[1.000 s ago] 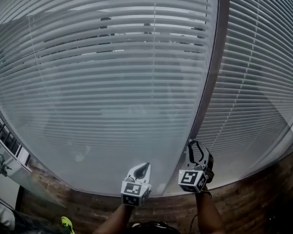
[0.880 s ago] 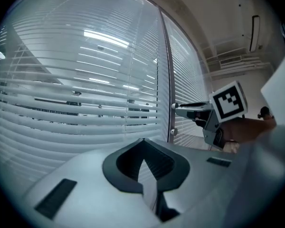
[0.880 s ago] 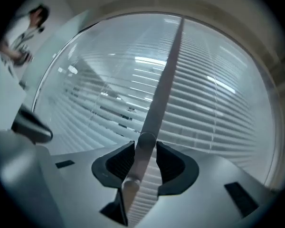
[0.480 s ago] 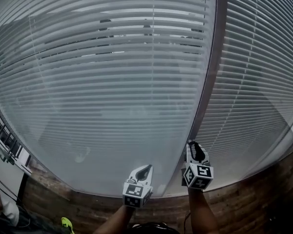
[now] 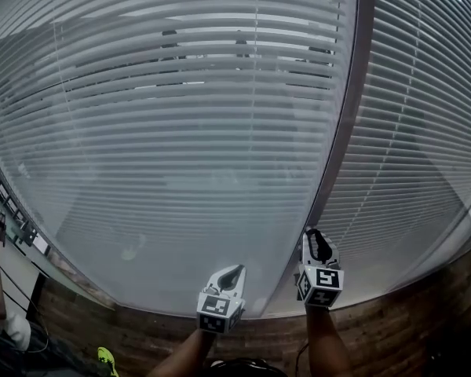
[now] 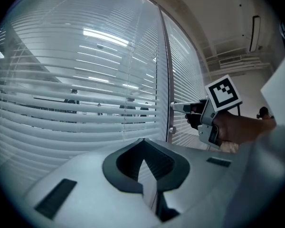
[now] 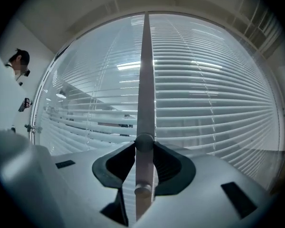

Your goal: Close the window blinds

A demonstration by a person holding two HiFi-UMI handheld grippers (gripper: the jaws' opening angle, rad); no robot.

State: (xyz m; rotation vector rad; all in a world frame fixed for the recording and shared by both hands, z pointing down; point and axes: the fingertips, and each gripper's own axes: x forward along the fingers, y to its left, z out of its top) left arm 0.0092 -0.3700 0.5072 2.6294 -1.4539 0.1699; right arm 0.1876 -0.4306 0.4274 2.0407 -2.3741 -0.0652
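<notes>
White horizontal window blinds point(image 5: 180, 132) are filling most of the head view, sitting behind glass, their slats tilted partly open so that dim shapes and ceiling lights are showing in the gaps. A grey vertical mullion point(image 5: 341, 132) is running from the upper right down toward the lower centre, dividing this panel from a second blind panel point(image 5: 408, 132) on the right. Each gripper is carrying a cube printed with black-and-white square markers point(image 6: 223, 93), which are patterns and not words. At the lower centre of the head view, the left gripper point(image 5: 229, 272) is pointing at the glass with its jaws closed tip to tip and nothing between them. Just to its right, the right gripper point(image 5: 315, 242) is reaching to the mullion. In the right gripper view its jaws are closing on a small round knob point(image 7: 144, 140) at the frame's centre, with the tips touching the knob on both sides. A second round knob point(image 7: 143, 190) is showing lower on the mullion, in the gap between the jaws. A dark wood-patterned surface point(image 5: 424, 312) is lying along the bottom edge.
</notes>
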